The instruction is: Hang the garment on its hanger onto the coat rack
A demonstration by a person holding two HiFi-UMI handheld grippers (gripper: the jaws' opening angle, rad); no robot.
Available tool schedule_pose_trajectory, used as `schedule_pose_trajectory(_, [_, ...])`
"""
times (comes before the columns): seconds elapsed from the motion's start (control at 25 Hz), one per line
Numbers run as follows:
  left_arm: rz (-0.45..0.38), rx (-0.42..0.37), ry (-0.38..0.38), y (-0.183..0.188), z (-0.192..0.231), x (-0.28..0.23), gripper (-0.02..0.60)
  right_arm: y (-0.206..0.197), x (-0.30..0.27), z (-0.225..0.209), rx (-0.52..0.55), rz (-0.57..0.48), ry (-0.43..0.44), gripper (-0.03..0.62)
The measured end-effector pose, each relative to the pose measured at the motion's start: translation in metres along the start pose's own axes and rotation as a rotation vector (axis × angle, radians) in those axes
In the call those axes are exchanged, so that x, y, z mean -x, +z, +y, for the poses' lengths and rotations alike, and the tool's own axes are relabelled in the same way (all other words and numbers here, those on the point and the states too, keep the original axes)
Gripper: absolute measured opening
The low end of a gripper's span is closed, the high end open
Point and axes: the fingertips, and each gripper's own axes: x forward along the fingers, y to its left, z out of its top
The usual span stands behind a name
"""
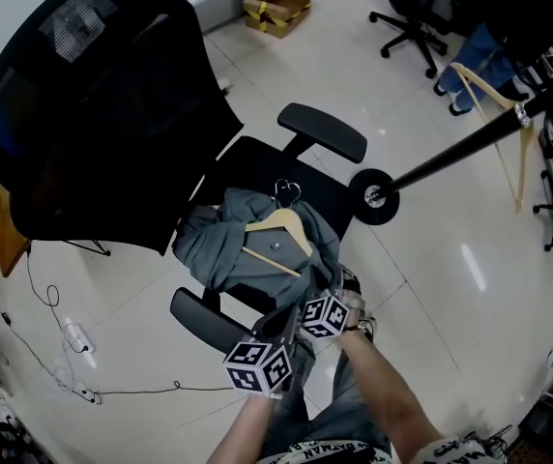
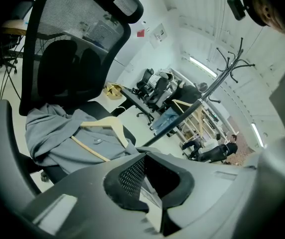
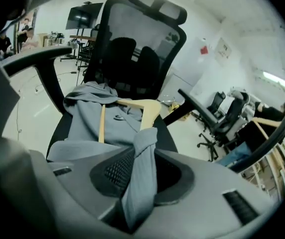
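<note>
A grey garment (image 1: 223,245) lies crumpled on the seat of a black office chair (image 1: 102,114), with a wooden hanger (image 1: 281,232) on top of it and the hanger's hook toward the far armrest. My right gripper (image 1: 339,283) is at the seat's near edge, shut on a fold of the garment (image 3: 142,163) that runs up between its pads. The hanger (image 3: 145,111) lies just beyond that fold. My left gripper (image 1: 278,325) hovers beside it, open with nothing between its fingers. The coat rack (image 1: 460,153) stands right of the chair on a round base (image 1: 373,197). The left gripper view shows its hooked top (image 2: 229,68).
The chair's armrests (image 1: 323,130) flank the garment. A second wooden hanger (image 1: 494,90) hangs by the coat rack with blue cloth behind it. Other office chairs (image 1: 417,17), a cardboard box (image 1: 276,3) and floor cables (image 1: 73,341) surround the spot.
</note>
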Motion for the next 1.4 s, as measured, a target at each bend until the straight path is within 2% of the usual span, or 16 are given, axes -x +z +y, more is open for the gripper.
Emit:
schedule_pose_trajectory(0.16, [-0.025,0.0,0.001,0.01,-0.01,0.011,-0.014,0.027,0.042,-0.032,0.053,-0.121,-0.1,0.124])
schedule_pose_trajectory(0.4, [-0.096,-0.033,-0.016,0.059,-0.025,0.029,-0.014,0.085,0.11,-0.102,0.132,-0.28,-0.266,0.124])
schedule_pose_trajectory(0.76, [-0.201,-0.183,-0.06,0.136,-0.084,0.056,-0.014,0.148,0.234,-0.202,0.143,-0.454,-0.482,0.123])
schedule_pose_trajectory(0.92, [-0.24,-0.24,-0.113,0.159,-0.122,0.066,-0.014,0.164,0.294,-0.236,0.161,-0.501,-0.546,0.123])
schedule_pose_trajectory(1.08, [-0.263,-0.327,-0.201,0.183,-0.178,0.071,-0.014,0.167,0.344,-0.276,0.161,-0.51,-0.599,0.123])
schedule_pose_trajectory(1.4, [-0.288,-0.474,-0.37,0.201,-0.282,0.07,-0.014,0.152,0.434,-0.347,0.187,-0.531,-0.742,0.123])
